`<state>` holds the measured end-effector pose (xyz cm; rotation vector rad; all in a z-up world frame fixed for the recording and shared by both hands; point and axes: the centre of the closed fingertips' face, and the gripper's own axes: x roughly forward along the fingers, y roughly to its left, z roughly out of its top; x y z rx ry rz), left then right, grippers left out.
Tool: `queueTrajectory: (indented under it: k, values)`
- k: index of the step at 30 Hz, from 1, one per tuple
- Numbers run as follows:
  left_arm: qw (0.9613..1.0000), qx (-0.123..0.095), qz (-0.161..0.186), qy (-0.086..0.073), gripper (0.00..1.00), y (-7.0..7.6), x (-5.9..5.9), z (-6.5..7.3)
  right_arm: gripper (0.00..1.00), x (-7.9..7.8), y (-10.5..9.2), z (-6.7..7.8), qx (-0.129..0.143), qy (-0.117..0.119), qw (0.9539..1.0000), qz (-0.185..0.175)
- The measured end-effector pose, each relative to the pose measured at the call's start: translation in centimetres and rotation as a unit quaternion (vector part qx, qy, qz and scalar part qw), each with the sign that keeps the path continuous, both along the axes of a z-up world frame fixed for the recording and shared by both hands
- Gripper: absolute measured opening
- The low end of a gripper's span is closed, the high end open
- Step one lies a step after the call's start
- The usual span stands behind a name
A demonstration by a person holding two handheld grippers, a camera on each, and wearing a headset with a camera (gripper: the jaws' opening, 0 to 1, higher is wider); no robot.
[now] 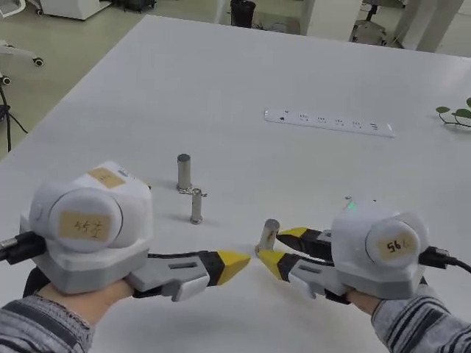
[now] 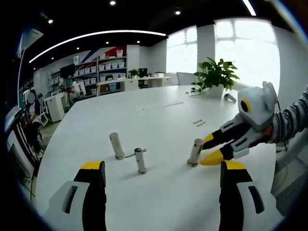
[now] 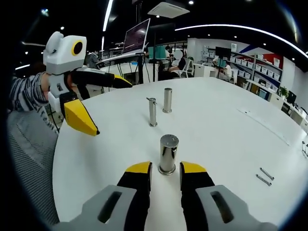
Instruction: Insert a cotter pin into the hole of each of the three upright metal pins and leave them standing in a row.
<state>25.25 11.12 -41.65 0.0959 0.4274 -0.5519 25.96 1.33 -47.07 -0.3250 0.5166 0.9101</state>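
Note:
Three upright metal pins stand on the white table (image 1: 221,88): a far pin (image 1: 184,171), a middle pin (image 1: 196,207) with a cotter pin (image 1: 196,193) through its top, and a near pin (image 1: 269,235). My right gripper (image 1: 274,246) is open, its yellow fingertips on either side of the near pin's (image 3: 168,153) base; I cannot tell if they touch. My left gripper (image 1: 234,266) is wide open (image 2: 162,167) and holds nothing, pointing at the near pin (image 2: 195,152) from the left. Two loose cotter pins (image 3: 263,176) lie on the table to the right.
A white power strip (image 1: 329,122) lies further back on the table. Plant leaves (image 1: 458,114) reach in at the right edge. Desks, shelves and chairs stand in the room beyond the table.

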Motion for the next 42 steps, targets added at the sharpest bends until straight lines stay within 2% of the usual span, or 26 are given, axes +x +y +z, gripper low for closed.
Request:
queueTrajectory:
  k: [6,14,19,24,26,32,35,38,42]
  values:
    - [1.0,0.001,0.002,0.0,0.99,0.0,0.0,0.0,0.26,0.0,-2.4,0.2,-0.01,0.015,0.9998,-0.005]
    - [1.0,-0.003,0.002,-0.004,0.99,-0.1,0.0,0.3,0.32,2.0,-6.4,1.5,-0.034,0.027,0.9989,-0.017]
    - [1.0,-0.008,0.002,-0.004,0.99,-0.2,0.0,0.4,0.33,3.2,-8.4,1.7,-0.072,0.032,0.9969,-0.006]
    - [1.0,-0.007,0.002,-0.003,0.99,-0.2,0.0,0.4,0.32,4.1,-10.3,1.4,-0.111,0.053,0.9923,0.011]
    - [1.0,-0.006,0.001,0.0,0.99,-0.2,-0.1,0.3,0.31,4.7,-10.9,1.3,-0.13,0.051,0.9901,0.012]
    - [1.0,-0.006,0.0,0.001,0.99,-0.3,-0.2,0.2,0.28,6.5,-12.3,0.7,-0.161,0.06,0.9851,0.013]
    - [1.0,-0.004,-0.001,0.002,0.99,-0.3,-0.2,0.2,0.27,7.5,-13.1,0.2,-0.187,0.065,0.98,0.024]
    - [1.0,-0.002,-0.002,0.003,0.99,-0.2,-0.1,0.0,0.27,8.0,-13.5,-0.2,-0.194,0.075,0.9777,0.027]
    - [1.0,-0.001,-0.005,0.004,0.99,-0.3,-0.1,0.0,0.25,8.6,-14.2,-0.7,-0.214,0.086,0.972,0.044]
